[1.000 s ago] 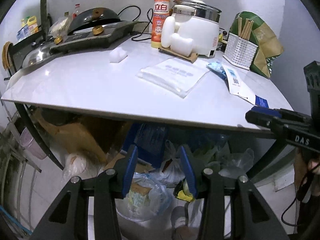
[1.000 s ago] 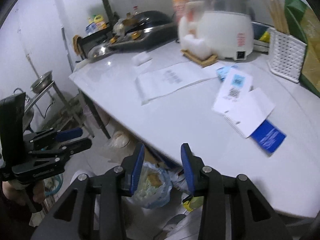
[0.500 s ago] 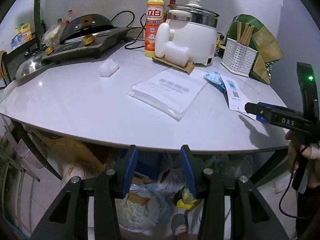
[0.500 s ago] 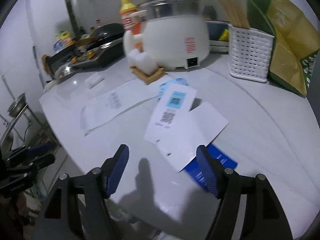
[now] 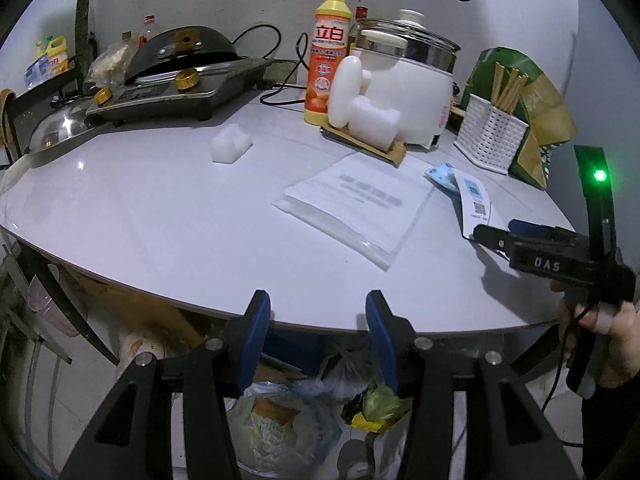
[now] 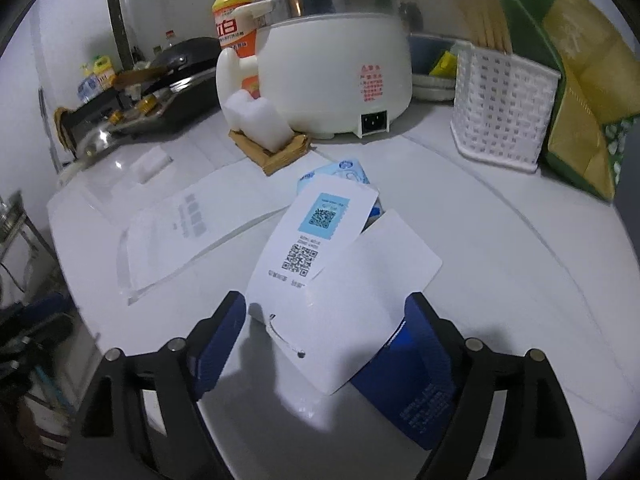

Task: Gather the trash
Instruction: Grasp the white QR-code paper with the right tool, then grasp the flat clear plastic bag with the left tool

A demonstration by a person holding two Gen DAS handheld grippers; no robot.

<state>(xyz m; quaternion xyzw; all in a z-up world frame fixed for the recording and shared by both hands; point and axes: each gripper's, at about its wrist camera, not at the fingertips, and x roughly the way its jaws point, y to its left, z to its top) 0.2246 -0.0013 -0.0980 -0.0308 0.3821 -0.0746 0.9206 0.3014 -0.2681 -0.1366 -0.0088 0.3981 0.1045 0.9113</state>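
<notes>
Right hand-held gripper (image 6: pixel 324 320), jaws just widening, apparently straddles white card (image 6: pixel 344 300).

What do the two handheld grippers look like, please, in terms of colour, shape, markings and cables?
Both are black frames with silver bolts and two angular fingers lined with ribbed blue pads. The left gripper shows these up close, as does the right gripper. Seen from the side, the right one carries white "DAS" lettering, an upright black bar with a green light, and a thin black cable hanging by the person's hand.
</notes>
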